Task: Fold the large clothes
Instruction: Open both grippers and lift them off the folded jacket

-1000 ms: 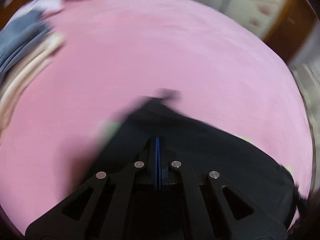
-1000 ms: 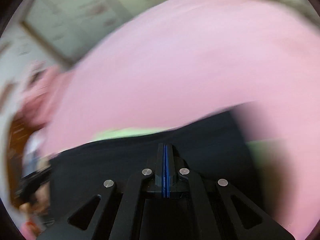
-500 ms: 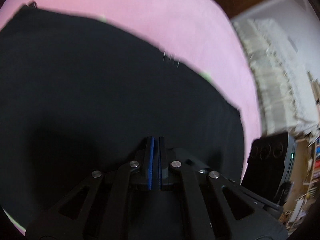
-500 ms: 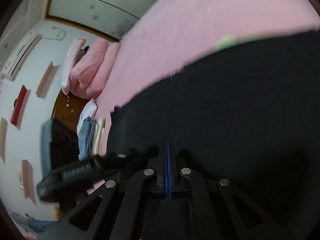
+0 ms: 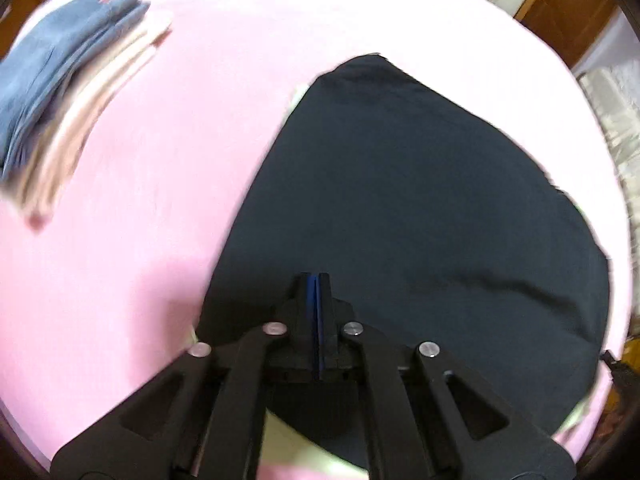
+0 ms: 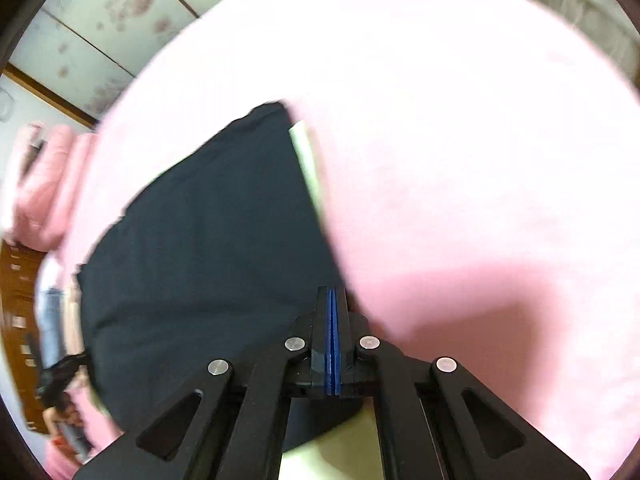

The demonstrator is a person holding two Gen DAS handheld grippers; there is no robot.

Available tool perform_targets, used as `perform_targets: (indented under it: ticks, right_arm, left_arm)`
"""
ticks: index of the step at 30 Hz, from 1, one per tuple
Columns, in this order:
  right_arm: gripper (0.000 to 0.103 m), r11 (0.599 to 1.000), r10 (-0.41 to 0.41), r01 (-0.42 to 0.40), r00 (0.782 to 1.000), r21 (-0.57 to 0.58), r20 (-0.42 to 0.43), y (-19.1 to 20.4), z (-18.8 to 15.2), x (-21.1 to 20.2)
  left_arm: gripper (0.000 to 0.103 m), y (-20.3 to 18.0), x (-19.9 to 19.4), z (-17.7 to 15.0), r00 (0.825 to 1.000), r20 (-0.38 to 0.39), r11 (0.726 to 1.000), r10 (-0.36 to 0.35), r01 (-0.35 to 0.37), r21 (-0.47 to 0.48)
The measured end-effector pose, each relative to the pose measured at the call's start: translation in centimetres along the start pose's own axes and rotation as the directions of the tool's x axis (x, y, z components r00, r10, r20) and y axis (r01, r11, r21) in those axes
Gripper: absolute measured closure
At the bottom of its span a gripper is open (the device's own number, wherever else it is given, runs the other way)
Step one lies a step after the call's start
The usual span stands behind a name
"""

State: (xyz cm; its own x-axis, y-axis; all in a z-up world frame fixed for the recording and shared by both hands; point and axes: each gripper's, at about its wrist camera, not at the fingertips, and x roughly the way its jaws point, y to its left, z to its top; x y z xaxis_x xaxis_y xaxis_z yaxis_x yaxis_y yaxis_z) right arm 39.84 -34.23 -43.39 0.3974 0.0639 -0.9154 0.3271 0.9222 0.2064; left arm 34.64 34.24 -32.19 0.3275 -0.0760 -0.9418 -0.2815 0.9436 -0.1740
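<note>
Two wrist views look steeply down onto a bed covered by a pink sheet (image 5: 140, 240), with some motion blur at the edges.

In the left wrist view, the left gripper (image 5: 317, 280) has its jaws pressed together, blue pads meeting. They sit over the near edge of a dark navy garment (image 5: 420, 220); whether cloth is pinched between them cannot be told. The garment spreads flat ahead of the jaws and off to their right, narrowing to a far corner. A thin pale green lining (image 5: 298, 98) peeks out along its left edge and again below the jaws. Far ahead and to the left of the jaws lies a stack of folded clothes (image 5: 68, 92), blue on top and cream beneath, well apart from the garment.

In the right wrist view, the right gripper (image 6: 332, 294) also has its jaws pressed together, at the garment's near right corner. The dark cloth (image 6: 208, 240) extends ahead and to the left of these jaws, with the pale green strip (image 6: 306, 164) along its right edge. Bare pink sheet (image 6: 460, 160) fills everything to the right.

Half a second ago the dark cloth filled most of both views, with room furniture at the edges. Now it covers less of each view, with far more pink sheet around it and the folded stack back in sight.
</note>
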Motion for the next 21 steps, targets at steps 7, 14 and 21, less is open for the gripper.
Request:
perform_targets:
  ticks: [7,14,21]
  right_arm:
    - [0.103,0.857,0.513,-0.514,0.841,0.04,-0.173,10.3,-7.0,1.6]
    - [0.103,0.879,0.467,-0.474,0.829,0.057,-0.308,12.4,-13.6,6.9]
    - [0.103,0.989,0.146,-0.144,0.972,0.027,-0.184,6.1,-11.5,6.0]
  left_arm:
    - [0.103,-9.2,-1.8,-8.4,0.917,-0.12,0.919,-0.381,0.39,0.062]
    - [0.103,-10.5,1.8,-14.7,0.88,-0.185,0.899,-0.437,0.432,-0.073]
    - [0.103,-5.7,-1.5,-13.0,0.996,-0.043,0.997,-0.081,0.081,-0.008]
